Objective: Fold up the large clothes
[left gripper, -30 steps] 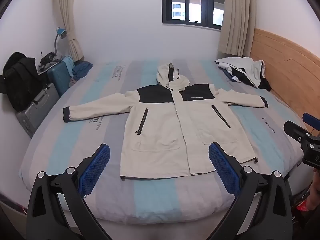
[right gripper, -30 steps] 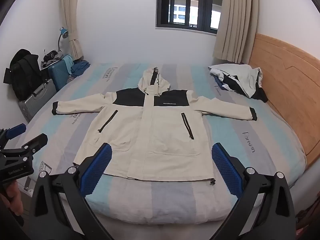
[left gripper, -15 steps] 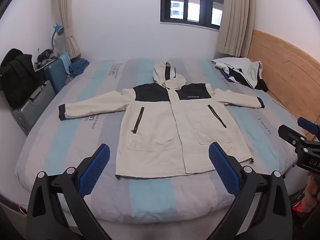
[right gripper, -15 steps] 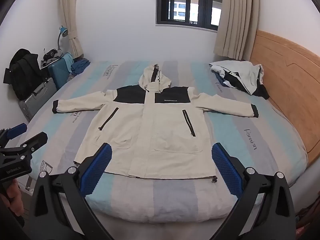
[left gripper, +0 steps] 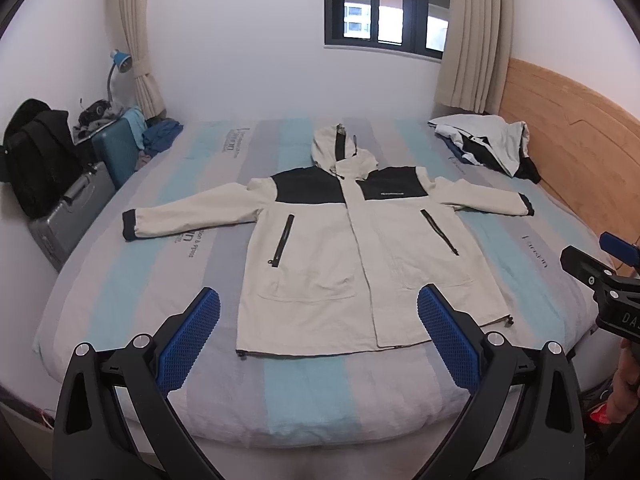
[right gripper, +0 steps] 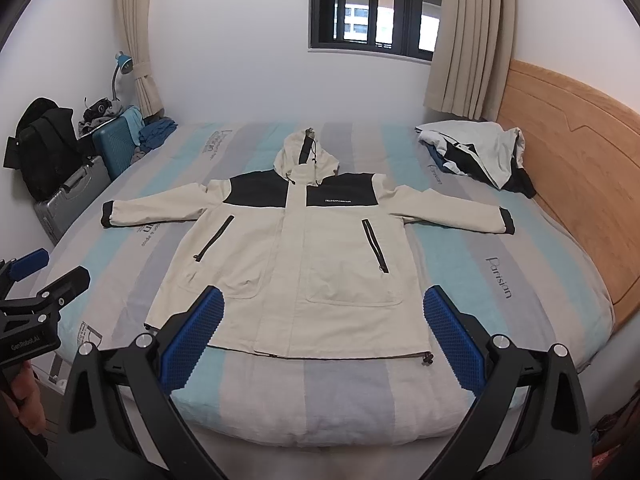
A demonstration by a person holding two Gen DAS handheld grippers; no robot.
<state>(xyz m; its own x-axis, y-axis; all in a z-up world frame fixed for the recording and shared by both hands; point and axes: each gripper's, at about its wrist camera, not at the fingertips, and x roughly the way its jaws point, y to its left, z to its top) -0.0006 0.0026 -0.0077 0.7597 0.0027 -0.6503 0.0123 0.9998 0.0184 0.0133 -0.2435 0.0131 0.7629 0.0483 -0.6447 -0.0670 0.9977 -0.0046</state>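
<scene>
While you've got both grippers hanging out at the near edge of the bed [left gripper: 120, 300], nothing's been grabbed. Your left gripper [left gripper: 318, 334] has its blue pads [left gripper: 188, 344] spread wide apart with only air between them, and your right gripper [right gripper: 320, 336] is the same deal, jaws wide and empty. Both sit above the near end of the mattress, short of the fabric.

Your task item, the cream jacket [left gripper: 344, 264], is laid out flat and face up in the middle of the bed, zipped, hood [left gripper: 340, 152] pointing to the far wall under the window [left gripper: 384, 4]. Black shoulder panels run across the chest, and there are two slanted zip pockets plus two big patch pockets lower down. Both sleeves stretch straight out, the left sleeve [left gripper: 192, 214] toward the luggage side, the right sleeve [right gripper: 452, 212] toward the wooden headboard [right gripper: 572, 160], each ending in a black cuff. The hem lies nearest you, just beyond the pads in both views.

On the far right of the bed there's a rumpled pile of other clothes [right gripper: 476, 156], well apart from the jacket. Off the left side you can see a silver case [left gripper: 72, 216], a teal suitcase [left gripper: 116, 152], a black backpack [left gripper: 36, 156] and a blue desk lamp [left gripper: 120, 60]. Striped bedding is blue, grey and white.
</scene>
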